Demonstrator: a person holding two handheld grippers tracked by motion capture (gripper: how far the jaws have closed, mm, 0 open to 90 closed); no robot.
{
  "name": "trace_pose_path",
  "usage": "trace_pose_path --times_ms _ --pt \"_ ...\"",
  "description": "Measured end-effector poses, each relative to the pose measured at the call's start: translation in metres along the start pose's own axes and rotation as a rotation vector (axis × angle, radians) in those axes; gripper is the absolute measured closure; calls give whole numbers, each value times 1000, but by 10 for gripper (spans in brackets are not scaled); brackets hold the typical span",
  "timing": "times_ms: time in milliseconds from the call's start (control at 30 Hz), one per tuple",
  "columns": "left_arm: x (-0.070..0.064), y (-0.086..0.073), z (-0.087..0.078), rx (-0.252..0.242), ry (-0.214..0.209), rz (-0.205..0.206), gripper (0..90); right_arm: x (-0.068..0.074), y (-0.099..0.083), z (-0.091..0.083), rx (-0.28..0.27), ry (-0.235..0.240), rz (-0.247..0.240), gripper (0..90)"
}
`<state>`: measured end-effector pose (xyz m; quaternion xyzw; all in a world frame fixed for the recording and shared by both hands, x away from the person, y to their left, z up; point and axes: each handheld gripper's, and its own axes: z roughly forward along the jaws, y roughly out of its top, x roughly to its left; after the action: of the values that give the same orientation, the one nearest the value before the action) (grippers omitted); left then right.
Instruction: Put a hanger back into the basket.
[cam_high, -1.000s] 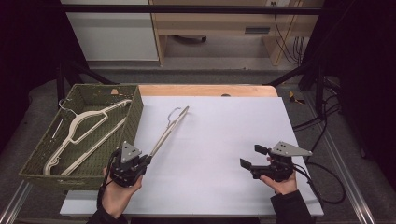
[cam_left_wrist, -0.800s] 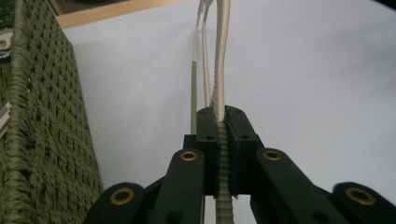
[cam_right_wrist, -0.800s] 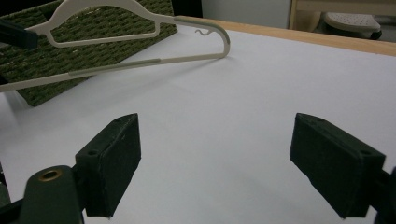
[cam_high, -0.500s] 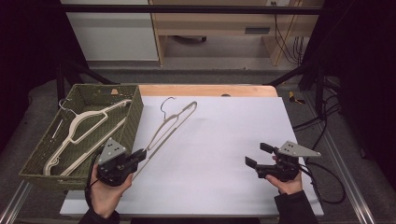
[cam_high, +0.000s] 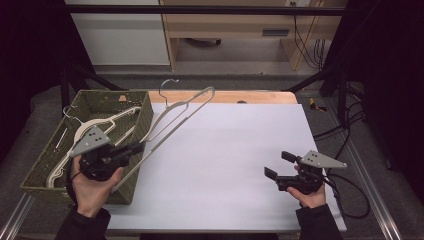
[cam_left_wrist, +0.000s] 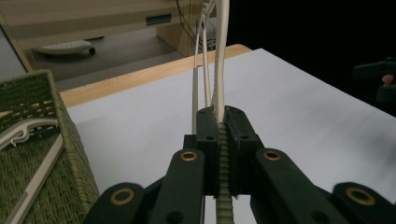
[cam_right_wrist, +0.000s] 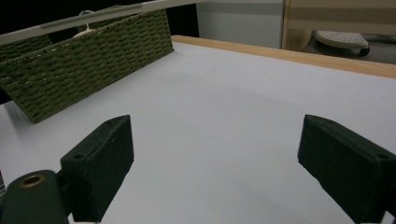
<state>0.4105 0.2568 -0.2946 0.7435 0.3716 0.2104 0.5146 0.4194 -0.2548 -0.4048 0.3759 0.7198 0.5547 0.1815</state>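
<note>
Green wicker basket (cam_high: 142, 117) holds hangers (cam_high: 102, 122); left tongs (cam_high: 134, 149) grip one (cam_high: 175, 117).

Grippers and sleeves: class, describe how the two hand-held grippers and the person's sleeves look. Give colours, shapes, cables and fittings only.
Both the left gripper and the right gripper are black, each topped by a grey three-cornered plate with small holes. Brass-ringed pivot holes show on the black linkages behind blocky jaws. A black cable loops from the right gripper. The sleeves are dark.

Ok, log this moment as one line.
left gripper: shut on hanger, lifted | right gripper: open, idle | basket: holds hangers
</note>
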Motion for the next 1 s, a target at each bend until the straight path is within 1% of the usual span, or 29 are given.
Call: trace_pose_path --times_ms 100,133,167,200,233,300,333,400,467,500,633,767,900,1000 --pt "16 8 -7 -17 -24 -10 853 0 1 -2 -7 -3 0 90" --pt "21 10 -10 -22 -26 3 853 0 1 -2 -9 -5 1 84" --pt "28 12 -14 -28 -16 5 853 0 1 -2 -9 -5 -2 82" --pt "33 14 -16 -29 -19 3 853 0 1 -2 -11 -10 0 80" --pt "40 15 -20 -37 -6 8 853 0 1 -2 -11 -12 -2 79" --pt "52 17 -26 -49 -7 -5 853 0 1 -2 -7 -18 -2 73" --pt "56 18 -29 -54 3 -3 853 0 1 -1 -8 -23 -3 72" --pt "69 19 -35 -62 1 -12 853 0 1 -1 -6 -22 -8 71" --pt "81 19 -41 -70 18 -12 853 0 1 -1 -6 -24 -6 69" --pt "87 18 -44 -72 23 -20 853 0 1 -1 -8 -24 -7 67" --pt "111 11 -52 -72 64 -29 853 -1 1 -1 -9 -29 -11 62" --pt "134 -1 -59 -63 81 -54 853 0 1 -1 -8 -31 -9 60" --pt "150 -12 -66 -44 107 -66 852 -1 1 -1 -4 -31 -14 56" --pt "162 -20 -71 -29 113 -82 852 -1 1 -1 -2 -34 -13 55"
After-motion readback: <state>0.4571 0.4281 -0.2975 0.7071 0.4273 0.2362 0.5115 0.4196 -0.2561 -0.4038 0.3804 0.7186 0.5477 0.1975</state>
